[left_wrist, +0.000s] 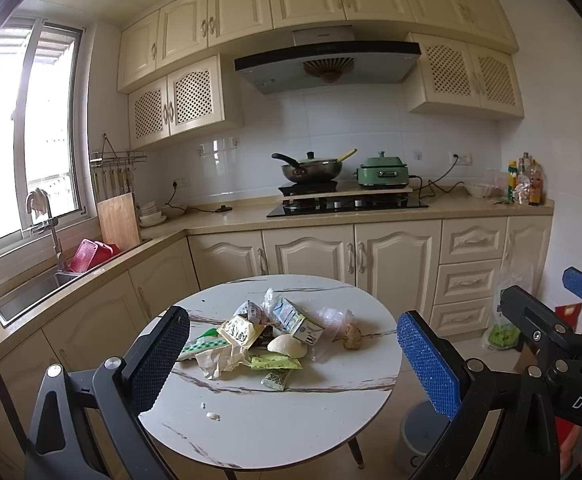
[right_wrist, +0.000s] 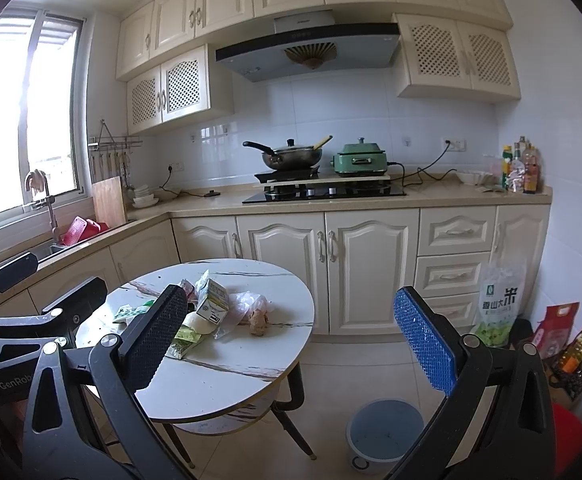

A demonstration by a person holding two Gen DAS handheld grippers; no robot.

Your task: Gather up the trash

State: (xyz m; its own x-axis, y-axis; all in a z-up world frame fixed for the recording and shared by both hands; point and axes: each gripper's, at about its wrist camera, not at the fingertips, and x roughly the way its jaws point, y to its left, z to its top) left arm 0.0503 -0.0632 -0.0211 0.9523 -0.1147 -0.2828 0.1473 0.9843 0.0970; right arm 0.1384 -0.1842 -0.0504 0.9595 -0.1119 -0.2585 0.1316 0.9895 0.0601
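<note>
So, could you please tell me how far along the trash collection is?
Nothing looks collected: the grey-blue plastic bin on the floor looks empty. Nothing is in hand; the left gripper and right gripper are open. Left: the whole pile of crumpled wrappers and cartons on the round marble-patterned table.

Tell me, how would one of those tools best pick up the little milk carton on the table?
Probably from above, closing across the milk carton on its two flat side faces near the upper end. It lies tilted on top of the trash pile, so that end stands free, while wrappers crowd its lower end.
</note>
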